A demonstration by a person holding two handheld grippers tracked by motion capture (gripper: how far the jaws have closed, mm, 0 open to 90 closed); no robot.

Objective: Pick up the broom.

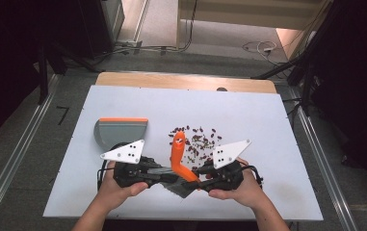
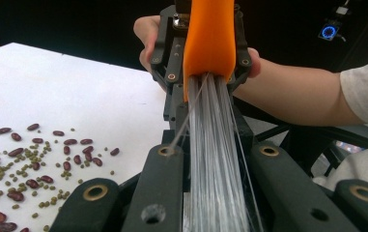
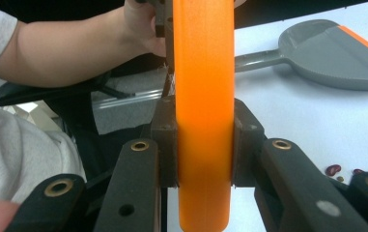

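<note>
Bristles of a small hand brush (image 2: 215,159) run straight down between the jaws of the left gripper (image 1: 164,175), which are closed on that clear tuft, while the brush's orange handle (image 3: 203,121) stands squarely between the jaws of the right gripper (image 1: 198,174), clamped from both sides. So the brush sits between the two hands at the near edge of the white bench (image 1: 268,120), its orange handle angling away from the person toward the spill. Red beans (image 2: 77,159) and smaller green ones (image 2: 34,159) lie scattered on the bench just beyond the handle's far end. A grey dustpan (image 1: 121,131) with an orange lip rests to the left of the beans, apart from them and from both grippers, its handle pointing back toward the left hand (image 1: 116,190).
</note>
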